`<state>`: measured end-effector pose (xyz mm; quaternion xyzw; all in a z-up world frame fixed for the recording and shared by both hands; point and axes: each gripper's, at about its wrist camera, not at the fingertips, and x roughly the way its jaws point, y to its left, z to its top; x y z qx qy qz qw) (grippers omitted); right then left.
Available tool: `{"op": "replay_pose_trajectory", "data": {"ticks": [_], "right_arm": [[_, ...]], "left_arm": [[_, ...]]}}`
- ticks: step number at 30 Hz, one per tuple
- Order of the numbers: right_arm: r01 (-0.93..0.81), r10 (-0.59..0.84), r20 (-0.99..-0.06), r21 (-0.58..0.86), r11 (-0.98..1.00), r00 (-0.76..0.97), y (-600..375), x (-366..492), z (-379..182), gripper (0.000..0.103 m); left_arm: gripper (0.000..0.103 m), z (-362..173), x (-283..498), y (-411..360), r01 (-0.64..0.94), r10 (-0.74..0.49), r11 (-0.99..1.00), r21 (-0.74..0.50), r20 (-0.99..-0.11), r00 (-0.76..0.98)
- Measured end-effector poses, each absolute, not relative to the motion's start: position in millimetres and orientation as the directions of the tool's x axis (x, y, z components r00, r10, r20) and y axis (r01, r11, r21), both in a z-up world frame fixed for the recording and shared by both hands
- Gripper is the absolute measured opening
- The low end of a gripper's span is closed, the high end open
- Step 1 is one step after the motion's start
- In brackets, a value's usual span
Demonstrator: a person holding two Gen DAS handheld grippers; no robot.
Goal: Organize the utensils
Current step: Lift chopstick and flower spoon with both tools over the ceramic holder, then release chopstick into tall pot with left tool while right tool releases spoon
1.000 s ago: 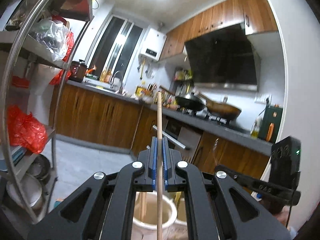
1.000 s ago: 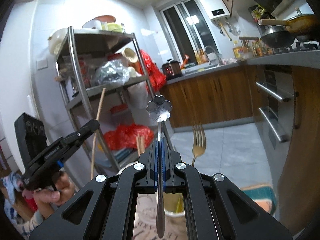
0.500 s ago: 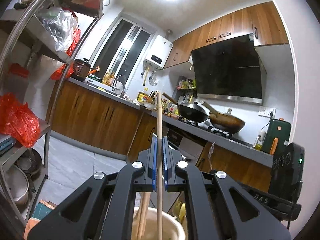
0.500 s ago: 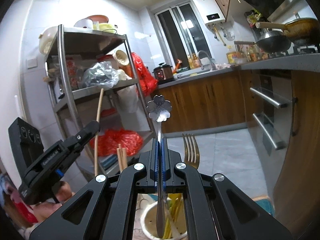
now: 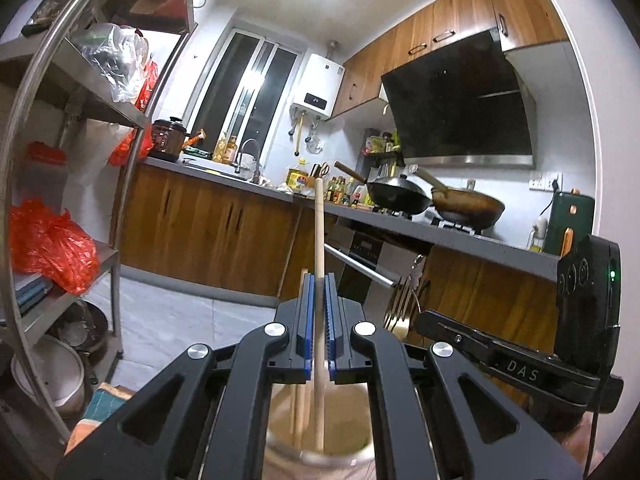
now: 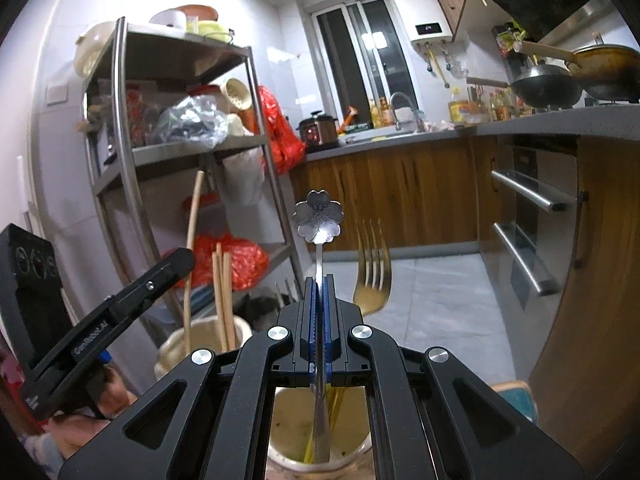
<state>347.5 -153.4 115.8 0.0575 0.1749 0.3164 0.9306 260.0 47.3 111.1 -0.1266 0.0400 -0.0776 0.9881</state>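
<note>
My left gripper (image 5: 318,280) is shut on a wooden chopstick (image 5: 319,224) that stands upright with its lower end inside a cream holder (image 5: 320,452), beside other chopsticks. My right gripper (image 6: 319,282) is shut on a silver spoon with a flower-shaped handle end (image 6: 319,216); the spoon's lower end sits inside a second cream holder (image 6: 320,460). A gold fork (image 6: 372,276) stands in that same holder. In the right wrist view the left gripper (image 6: 176,260) holds the chopstick (image 6: 192,240) over the chopstick holder (image 6: 200,344).
A steel shelf rack (image 6: 120,140) with red bags stands to the left. Wooden cabinets and a grey counter (image 5: 240,184) with woks (image 5: 400,196) run along the back. The oven handle (image 6: 524,196) is to the right.
Both grippers have moved lower. The chopstick's end has gone deeper into its holder and the spoon's end has entered the other holder. Both grips are unchanged.
</note>
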Motion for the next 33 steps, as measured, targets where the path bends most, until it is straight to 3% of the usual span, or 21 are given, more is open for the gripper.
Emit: {"op": "replay_pose_trajectory", "data": {"ticks": [20, 33], "right_arm": [[-0.557, 0.571, -0.411, 0.166, 0.813, 0.711, -142.1, 344.1, 93.7, 0.004], [-0.556, 0.563, -0.44, 0.161, 0.816, 0.699, -139.0, 346.9, 87.5, 0.004]], "left_arm": [[0.005, 96.0, 267.2, 32.1, 0.056, -0.081, 0.994, -0.095, -0.28, 0.956], [0.005, 95.3, 267.0, 24.0, 0.036, -0.045, 0.999, -0.036, -0.294, 0.955]]}}
